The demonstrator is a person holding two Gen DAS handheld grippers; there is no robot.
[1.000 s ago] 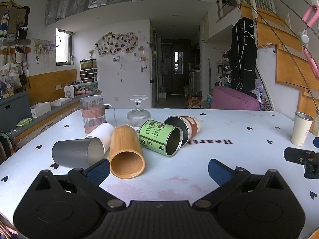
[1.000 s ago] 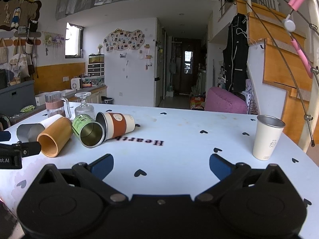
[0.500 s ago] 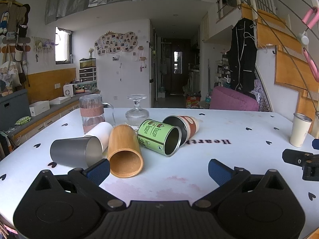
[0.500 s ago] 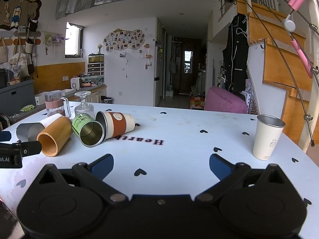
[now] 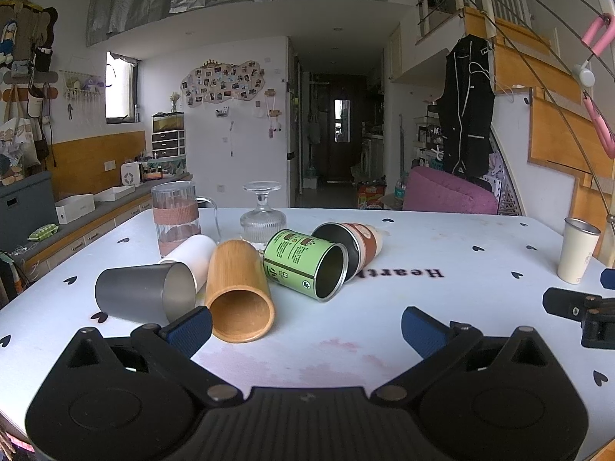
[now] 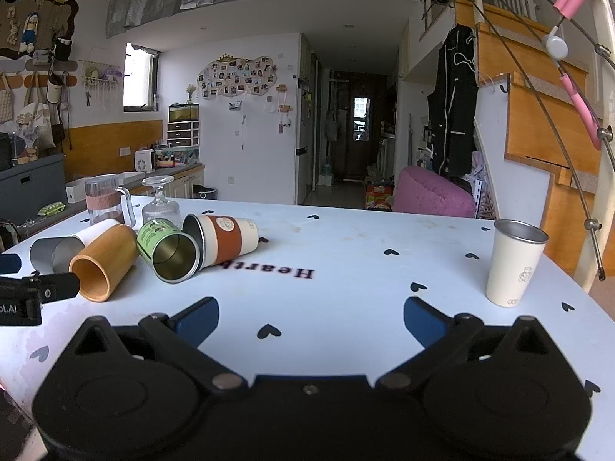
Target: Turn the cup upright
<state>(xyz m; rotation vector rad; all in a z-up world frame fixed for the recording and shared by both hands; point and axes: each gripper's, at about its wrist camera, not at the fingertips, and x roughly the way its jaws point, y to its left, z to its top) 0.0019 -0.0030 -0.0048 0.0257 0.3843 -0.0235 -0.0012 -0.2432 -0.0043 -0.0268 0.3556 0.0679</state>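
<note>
Both tongs spread wide and empty, low over the worktop, before any cup is picked.

The left tongs (image 5: pixel 305 320) hang released just short of the bamboo cup (image 5: pixel 239 292), which lies on its side with its open mouth toward them, probably the easiest first grasp. Left of the bamboo cup lies a grey steel cup (image 5: pixel 144 296); right of it a green cup (image 5: pixel 305 265), then a brown-banded cup (image 5: pixel 355 244); a white cup (image 5: pixel 190 253) lies behind it, all tipped over. The right tongs (image 6: pixel 311 320), also released, point at bare worktop (image 6: pixel 346 253), well right of the bamboo cup, likely waiting. A cream cup (image 6: pixel 515 263) already stands upright far right.
</note>
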